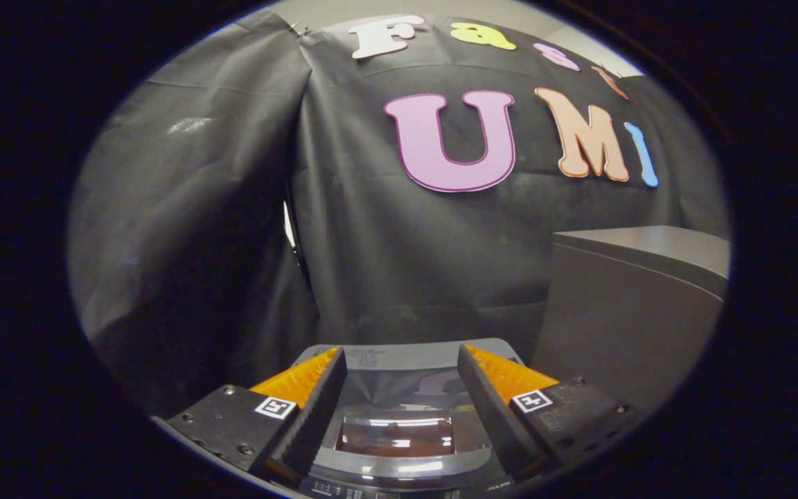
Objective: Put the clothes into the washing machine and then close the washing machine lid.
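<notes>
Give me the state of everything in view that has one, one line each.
Gripper: open, fingers wide apart, nothing between them.
Washing machine: below and between the fingers, top facing up.
Lid: appears down and closed, its glossy window reflecting light.
Cabinet: grey, beside the machine, upright, no open door visible.

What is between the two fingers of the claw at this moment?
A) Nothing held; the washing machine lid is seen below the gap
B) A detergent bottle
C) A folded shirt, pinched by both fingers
A: the claw is open with an empty gap, and the washing machine lid lies below it, closed.
</notes>
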Demonstrator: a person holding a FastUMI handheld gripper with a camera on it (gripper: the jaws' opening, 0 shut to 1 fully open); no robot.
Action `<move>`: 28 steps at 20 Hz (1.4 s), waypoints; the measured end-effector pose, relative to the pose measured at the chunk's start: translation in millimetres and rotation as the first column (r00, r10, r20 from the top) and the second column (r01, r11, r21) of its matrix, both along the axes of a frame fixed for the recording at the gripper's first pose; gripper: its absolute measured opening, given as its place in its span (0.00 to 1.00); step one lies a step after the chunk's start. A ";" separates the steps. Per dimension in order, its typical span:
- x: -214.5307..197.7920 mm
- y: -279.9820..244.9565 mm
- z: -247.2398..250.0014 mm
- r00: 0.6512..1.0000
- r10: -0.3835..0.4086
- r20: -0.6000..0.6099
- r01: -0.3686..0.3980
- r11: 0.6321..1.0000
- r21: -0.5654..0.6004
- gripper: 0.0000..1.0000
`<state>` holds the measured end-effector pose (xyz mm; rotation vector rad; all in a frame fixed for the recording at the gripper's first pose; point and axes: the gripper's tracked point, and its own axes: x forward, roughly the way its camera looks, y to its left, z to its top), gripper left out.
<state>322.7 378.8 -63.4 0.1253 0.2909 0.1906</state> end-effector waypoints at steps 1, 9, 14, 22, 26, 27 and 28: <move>-7.3 -1.0 -2.4 1.000 0.009 -0.010 -0.009 1.000 -0.009 0.98; -82.2 -29.2 14.5 1.000 0.005 0.001 -0.005 1.000 -0.005 0.97; -138.3 -33.1 28.7 0.999 0.020 0.028 -0.021 0.999 0.037 0.98; -193.4 -76.3 37.7 0.996 -0.021 0.087 0.012 0.995 0.100 0.97; -209.7 -102.6 52.5 0.990 -0.024 0.138 0.012 0.996 0.083 0.97; -215.2 -109.0 55.4 0.989 -0.020 0.148 0.009 0.997 0.071 0.97; -220.0 -113.5 58.9 0.987 -0.007 0.158 -0.003 0.998 0.059 0.97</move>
